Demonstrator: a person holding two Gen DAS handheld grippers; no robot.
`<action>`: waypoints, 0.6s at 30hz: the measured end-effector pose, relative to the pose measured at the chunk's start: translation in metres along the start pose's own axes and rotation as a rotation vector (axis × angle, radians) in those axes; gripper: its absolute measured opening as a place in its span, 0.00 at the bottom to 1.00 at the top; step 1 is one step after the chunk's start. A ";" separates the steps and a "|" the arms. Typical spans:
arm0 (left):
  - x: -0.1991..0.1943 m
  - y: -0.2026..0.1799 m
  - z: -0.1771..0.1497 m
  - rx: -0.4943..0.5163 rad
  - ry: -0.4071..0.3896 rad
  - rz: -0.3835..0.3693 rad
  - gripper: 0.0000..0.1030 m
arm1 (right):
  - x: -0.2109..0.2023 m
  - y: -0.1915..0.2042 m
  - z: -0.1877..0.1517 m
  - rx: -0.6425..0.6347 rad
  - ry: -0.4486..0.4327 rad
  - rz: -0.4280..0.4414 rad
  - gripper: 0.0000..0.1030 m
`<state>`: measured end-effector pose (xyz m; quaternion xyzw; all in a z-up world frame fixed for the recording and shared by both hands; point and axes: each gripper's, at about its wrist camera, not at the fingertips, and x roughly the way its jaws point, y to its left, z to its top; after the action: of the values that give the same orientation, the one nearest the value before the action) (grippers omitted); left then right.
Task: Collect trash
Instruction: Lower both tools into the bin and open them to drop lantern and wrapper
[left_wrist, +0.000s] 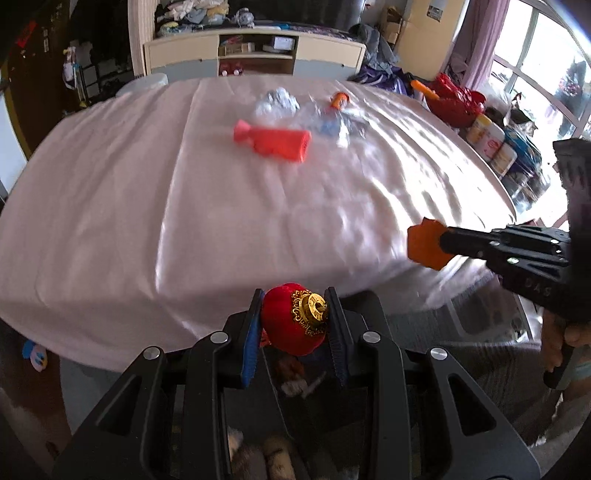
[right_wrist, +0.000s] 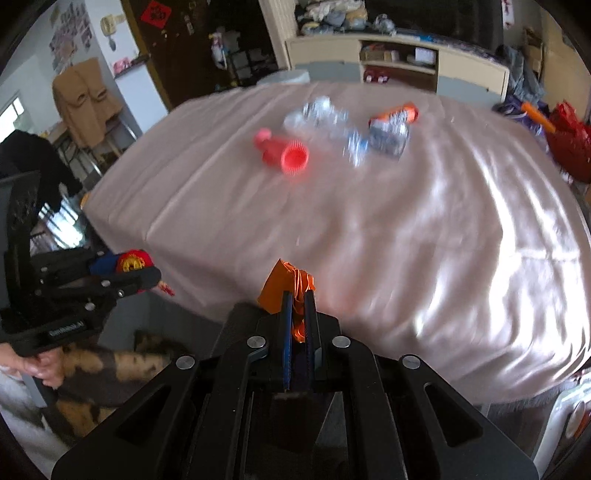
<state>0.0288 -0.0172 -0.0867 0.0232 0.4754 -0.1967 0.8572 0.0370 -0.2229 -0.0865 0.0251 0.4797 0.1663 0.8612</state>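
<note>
Pink sheet (left_wrist: 147, 221), left gripper (left_wrist: 295, 325) pinching red lantern (left_wrist: 291, 321), right gripper (right_wrist: 299, 310) pinching orange paper (right_wrist: 284, 280).

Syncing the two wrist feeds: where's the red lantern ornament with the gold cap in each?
Left wrist: red lantern ornament with gold cap, bottom centre, clamped in the left gripper.
Right wrist: far left, mid-height, same grip.
Shared landmark: red plastic bottle lying on the sheet.
</note>
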 end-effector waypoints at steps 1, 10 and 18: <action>0.002 -0.002 -0.005 -0.001 0.010 -0.005 0.30 | 0.004 0.000 -0.008 0.004 0.018 0.004 0.07; 0.045 -0.018 -0.050 0.044 0.148 -0.008 0.30 | 0.044 0.008 -0.053 -0.005 0.152 -0.005 0.07; 0.080 -0.025 -0.078 0.080 0.267 0.010 0.30 | 0.067 0.019 -0.068 -0.041 0.226 -0.038 0.07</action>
<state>-0.0056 -0.0474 -0.1920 0.0855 0.5770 -0.2063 0.7856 0.0072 -0.1923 -0.1740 -0.0203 0.5707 0.1616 0.8048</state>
